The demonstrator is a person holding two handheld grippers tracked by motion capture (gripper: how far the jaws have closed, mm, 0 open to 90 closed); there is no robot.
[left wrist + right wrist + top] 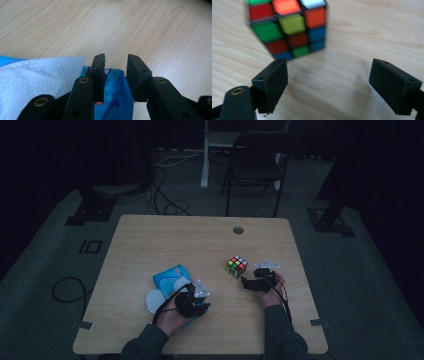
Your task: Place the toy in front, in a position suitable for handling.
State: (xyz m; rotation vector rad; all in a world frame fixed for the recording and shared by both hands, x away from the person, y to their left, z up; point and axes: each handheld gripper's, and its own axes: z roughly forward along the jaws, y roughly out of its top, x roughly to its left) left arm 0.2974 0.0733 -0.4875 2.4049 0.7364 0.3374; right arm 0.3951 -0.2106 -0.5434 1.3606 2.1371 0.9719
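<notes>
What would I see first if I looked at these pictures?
The bright puzzle cube on the wooden table, just ahead of the right tool, whose jaws stand wide apart. Then the blue pack of wipes under the left tool, with a white wipe beside it.

Scrambled puzzle cube (287, 27) on wooden table (362, 37), just ahead of tongs (329, 82) standing wide apart

- I see a light wooden table (150, 240) with a small round hole (238, 230) near its far edge.
- A blue wipes pack (169, 276) lies on it at my left, a white wipe (154, 300) just beside.
- A colour cube (236, 266) stands at my right.
</notes>
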